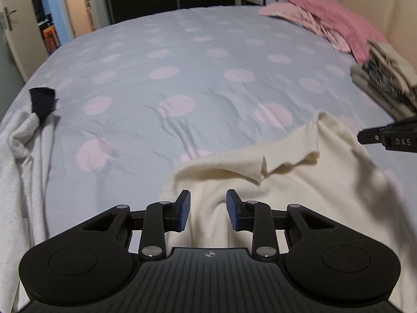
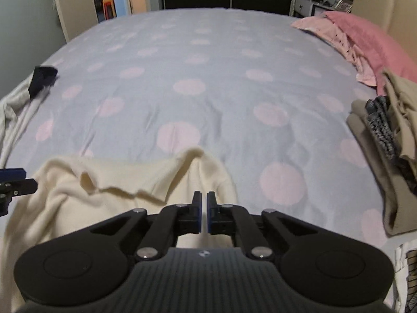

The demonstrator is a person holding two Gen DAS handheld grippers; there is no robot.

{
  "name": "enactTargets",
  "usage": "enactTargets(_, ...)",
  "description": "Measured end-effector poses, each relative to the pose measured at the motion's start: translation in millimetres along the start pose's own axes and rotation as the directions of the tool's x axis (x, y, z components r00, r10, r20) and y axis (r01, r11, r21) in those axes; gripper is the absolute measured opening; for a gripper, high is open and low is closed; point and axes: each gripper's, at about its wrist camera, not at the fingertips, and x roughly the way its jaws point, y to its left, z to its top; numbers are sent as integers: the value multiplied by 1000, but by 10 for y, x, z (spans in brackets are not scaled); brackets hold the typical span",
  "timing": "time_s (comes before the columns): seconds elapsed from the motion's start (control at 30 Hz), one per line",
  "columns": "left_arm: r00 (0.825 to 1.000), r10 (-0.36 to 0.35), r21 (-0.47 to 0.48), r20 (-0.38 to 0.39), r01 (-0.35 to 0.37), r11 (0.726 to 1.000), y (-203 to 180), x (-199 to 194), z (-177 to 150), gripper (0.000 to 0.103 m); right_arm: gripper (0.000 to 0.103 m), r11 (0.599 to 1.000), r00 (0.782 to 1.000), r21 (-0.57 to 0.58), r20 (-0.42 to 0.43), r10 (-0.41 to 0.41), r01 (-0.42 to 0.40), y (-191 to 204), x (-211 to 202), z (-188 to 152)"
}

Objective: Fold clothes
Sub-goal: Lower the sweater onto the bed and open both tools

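A cream garment [image 1: 286,182] lies crumpled on the near part of the bed, one edge folded over on itself. My left gripper [image 1: 208,206] hovers over its left part with the blue pads apart; cloth shows in the gap, but the pads do not press on it. In the right wrist view the same cream garment [image 2: 104,182] fills the lower left. My right gripper [image 2: 204,203] sits over its right edge with the pads almost together, and I see no cloth pinched between them. A finger of the right gripper [image 1: 370,137] pokes in at the right edge of the left wrist view.
The bed cover [image 1: 182,65] is pale blue with pink dots. A white garment [image 1: 23,161] with a dark blue piece [image 1: 43,101] lies at the left edge. Folded clothes [image 2: 385,135] are stacked at the right. Pink pillows [image 1: 338,20] sit by the cream headboard.
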Motion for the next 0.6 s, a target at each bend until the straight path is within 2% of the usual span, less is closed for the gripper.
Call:
enactTargets(0.2,999,-23,-30,-32,22,999,20,358,-9,27,4,1000,1000,-20,-26,18,-19,83,311,0)
enactTargets(0.4,998,-35,-44,-51,33,998,22,571,11,27,4,997,994,-44,-98,53,-57,241,689,15)
enactTargets(0.5,998,-52,-78,-20,51,996,52,587,64,27,4,997,996,-53,-63,57,-60,337,749,63)
enactTargets(0.6,997,-36,-141,61,45,989,111,547,115,27,6,994,994,-10,9,108,-108,363,709,180)
